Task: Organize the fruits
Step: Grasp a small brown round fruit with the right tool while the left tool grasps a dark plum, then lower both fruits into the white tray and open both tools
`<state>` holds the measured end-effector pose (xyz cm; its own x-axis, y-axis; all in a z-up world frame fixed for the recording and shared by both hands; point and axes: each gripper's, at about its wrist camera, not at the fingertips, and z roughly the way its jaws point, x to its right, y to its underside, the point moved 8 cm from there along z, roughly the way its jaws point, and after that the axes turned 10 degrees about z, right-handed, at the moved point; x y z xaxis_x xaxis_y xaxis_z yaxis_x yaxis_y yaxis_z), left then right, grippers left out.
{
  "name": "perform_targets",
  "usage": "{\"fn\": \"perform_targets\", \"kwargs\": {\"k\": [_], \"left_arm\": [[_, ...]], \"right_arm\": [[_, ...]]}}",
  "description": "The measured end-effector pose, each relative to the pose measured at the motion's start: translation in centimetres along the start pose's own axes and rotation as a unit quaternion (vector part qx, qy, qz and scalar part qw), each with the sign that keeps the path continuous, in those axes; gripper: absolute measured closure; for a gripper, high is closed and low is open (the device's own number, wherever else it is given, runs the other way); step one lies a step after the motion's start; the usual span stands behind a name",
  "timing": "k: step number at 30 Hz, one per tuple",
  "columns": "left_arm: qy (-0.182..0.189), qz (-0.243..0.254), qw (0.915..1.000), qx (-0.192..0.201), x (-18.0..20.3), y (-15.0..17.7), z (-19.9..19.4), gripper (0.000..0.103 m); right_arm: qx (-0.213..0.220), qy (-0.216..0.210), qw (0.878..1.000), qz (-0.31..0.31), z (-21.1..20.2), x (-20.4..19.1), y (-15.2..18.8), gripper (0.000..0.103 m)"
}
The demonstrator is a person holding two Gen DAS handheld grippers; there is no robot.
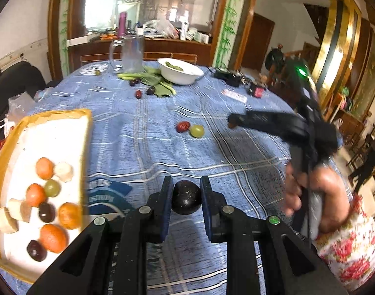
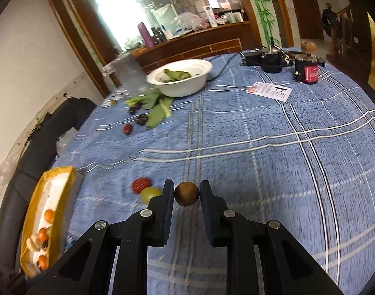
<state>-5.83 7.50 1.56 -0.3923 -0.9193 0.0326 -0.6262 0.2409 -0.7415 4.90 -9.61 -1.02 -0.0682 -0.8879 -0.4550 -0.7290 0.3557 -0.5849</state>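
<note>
The tabletop (image 1: 212, 113), under a blue checked cloth, carries the work, and the yellow-rimmed tray (image 1: 64, 132) at its left edge is plainly the collecting place. About 11 pieces already lie in the tray: 5 small oranges (image 1: 53, 237), 1 green grape, 2 dark fruits and some pale chunks. That looks like the larger share of the job done.

2 more fruits are in hand. The left gripper (image 1: 186, 196) has its fingers clamped on a dark round fruit (image 1: 186, 198), held just right of the tray. The right gripper (image 2: 186, 194) has its fingers clamped on a brown round fruit (image 2: 186, 193), held above the cloth, well apart from the tray. Neither fruit is in the tray yet.

Still loose on the cloth: a red date (image 1: 183, 126) touching a green grape (image 1: 196, 130) near the middle, and farther off another red date (image 1: 138, 94) and about 3 dark grapes (image 1: 151, 90) beside the leafy greens (image 1: 160, 84) and white bowl (image 1: 180, 72). A small green fruit sits by the glass mug (image 1: 128, 54).
</note>
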Motion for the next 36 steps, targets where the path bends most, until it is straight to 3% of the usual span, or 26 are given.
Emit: {"fn": "perform_targets", "kwargs": {"k": [5,9,16,19,24,29,33,35,36], "left_arm": [[-0.012,-0.057,0.9982,0.016,-4.3,0.6,-2.3,0.082],[-0.053,-0.089,0.9941,0.032,-8.4,1.7,-4.8,0.082],[-0.109,-0.169,0.9795,0.016,-16.0,5.5,-6.6,0.082],[-0.118,-0.198,0.9730,0.002,-17.9,7.2,-6.3,0.082],[-0.125,-0.219,0.9676,-0.016,-19.3,9.2,-5.7,0.082],[-0.135,-0.225,0.9649,-0.013,-20.1,9.5,-6.0,0.080],[-0.119,-0.228,0.9662,-0.004,-19.8,9.3,-6.2,0.050],[-0.129,-0.221,0.9666,0.001,-19.6,9.0,-6.7,0.044],[-0.136,-0.217,0.9667,0.002,-19.5,8.9,-6.9,0.041]], "right_arm": [[-0.004,-0.018,0.999,-0.034,-2.4,-3.6,1.3,0.080],[-0.021,-0.077,0.995,-0.059,-4.0,-8.6,2.6,0.080],[-0.119,-0.182,0.973,-0.077,-2.3,-17.0,8.4,0.079],[-0.158,-0.203,0.964,-0.073,-0.8,-19.2,10.8,0.079],[-0.173,-0.171,0.964,-0.109,2.0,-21.5,13.4,0.079],[-0.160,-0.135,0.967,-0.147,3.9,-22.9,13.8,0.079],[-0.145,-0.113,0.970,-0.161,4.7,-23.3,13.7,0.074],[-0.137,-0.113,0.971,-0.162,4.7,-23.5,13.6,0.059],[-0.132,-0.113,0.972,-0.161,4.6,-23.4,13.5,0.058]]}}
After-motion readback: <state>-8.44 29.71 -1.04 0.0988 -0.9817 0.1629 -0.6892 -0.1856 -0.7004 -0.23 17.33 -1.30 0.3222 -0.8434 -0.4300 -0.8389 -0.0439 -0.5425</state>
